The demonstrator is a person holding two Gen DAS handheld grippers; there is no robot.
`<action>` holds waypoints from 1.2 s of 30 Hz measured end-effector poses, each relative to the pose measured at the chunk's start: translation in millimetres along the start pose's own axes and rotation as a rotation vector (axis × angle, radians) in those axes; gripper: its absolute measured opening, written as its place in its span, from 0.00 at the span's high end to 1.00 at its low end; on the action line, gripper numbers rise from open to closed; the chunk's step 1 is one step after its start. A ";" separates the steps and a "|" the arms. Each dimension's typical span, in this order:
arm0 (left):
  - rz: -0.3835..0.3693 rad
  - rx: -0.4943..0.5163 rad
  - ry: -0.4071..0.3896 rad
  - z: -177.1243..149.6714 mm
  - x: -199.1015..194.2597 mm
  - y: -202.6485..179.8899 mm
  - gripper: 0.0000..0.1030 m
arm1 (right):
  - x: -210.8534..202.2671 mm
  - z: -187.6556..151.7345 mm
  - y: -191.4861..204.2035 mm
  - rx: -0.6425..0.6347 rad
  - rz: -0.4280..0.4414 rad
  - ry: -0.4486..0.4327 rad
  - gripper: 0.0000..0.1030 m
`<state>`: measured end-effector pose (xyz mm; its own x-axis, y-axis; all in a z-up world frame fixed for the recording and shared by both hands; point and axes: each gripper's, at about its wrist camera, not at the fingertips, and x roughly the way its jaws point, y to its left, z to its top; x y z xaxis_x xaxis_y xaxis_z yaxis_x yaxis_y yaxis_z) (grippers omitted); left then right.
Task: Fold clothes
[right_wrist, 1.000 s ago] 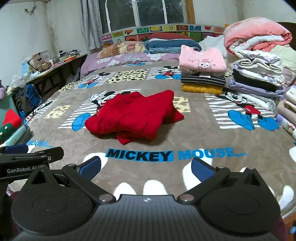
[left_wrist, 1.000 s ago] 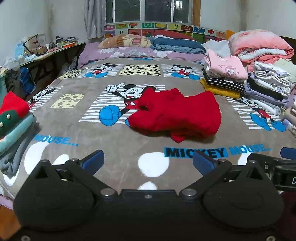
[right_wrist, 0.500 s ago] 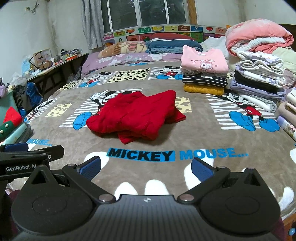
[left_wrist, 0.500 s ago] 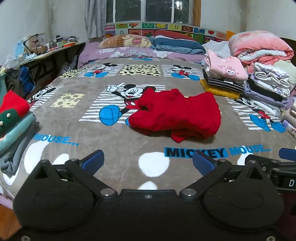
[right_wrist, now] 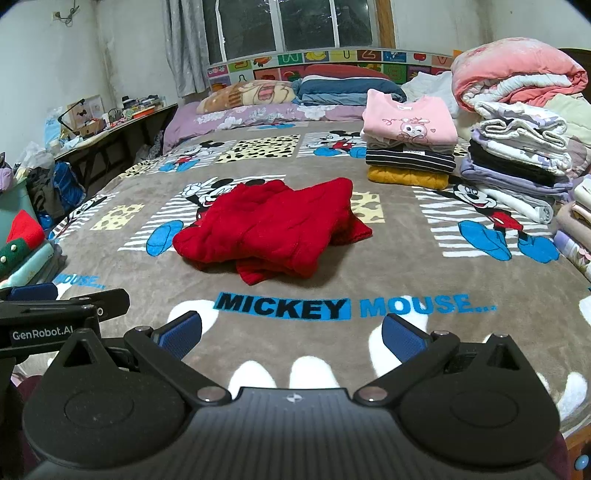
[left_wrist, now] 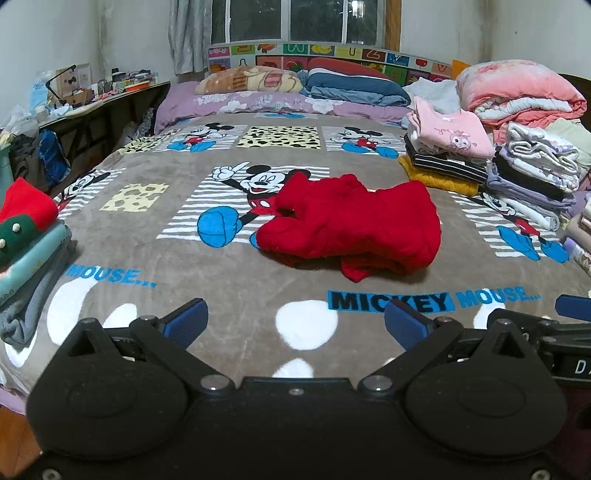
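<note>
Bed (left_wrist: pixel 110 258), Mickey Mouse blanket: red sweater (left_wrist: pixel 354 229) still roughly folded, unmoved. Left gripper (left_wrist: pixel 295 325) and right gripper (right_wrist: pixel 291 332) stay wide open, empty, hovering short; next step pending.

walls (right_wrist: pixel 48 66): pale, stained | window (right_wrist: pixel 306 26): dark, set behind the headboard (right_wrist: pixel 332 59) | curtain (right_wrist: pixel 184 44): grey, hung at its left | bed (right_wrist: pixel 369 280): covered by a cartoon blanket | table (right_wrist: pixel 110 129): cluttered, placed along the bed's left edge | floor (left_wrist: pixel 14 432): wooden
</note>
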<state>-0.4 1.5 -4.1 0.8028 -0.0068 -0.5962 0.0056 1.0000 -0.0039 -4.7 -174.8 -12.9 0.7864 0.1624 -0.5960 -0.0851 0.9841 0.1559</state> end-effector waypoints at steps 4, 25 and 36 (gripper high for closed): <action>-0.001 0.000 -0.002 0.2 -0.1 -0.2 0.00 | 0.8 -0.5 0.6 -0.001 0.002 0.002 0.00; -0.015 -0.010 -0.005 -0.9 7.8 -2.4 0.00 | 8.9 -2.1 -1.2 0.005 0.002 0.019 0.00; -0.060 -0.101 0.018 -6.1 40.3 -0.6 0.00 | 40.2 -5.2 -19.1 0.064 0.038 0.042 0.00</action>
<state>28.4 0.7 -33.0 0.7922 -0.0680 -0.6065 -0.0070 0.9927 -0.1205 25.3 -186.7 -43.9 0.7565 0.2038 -0.6214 -0.0743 0.9708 0.2279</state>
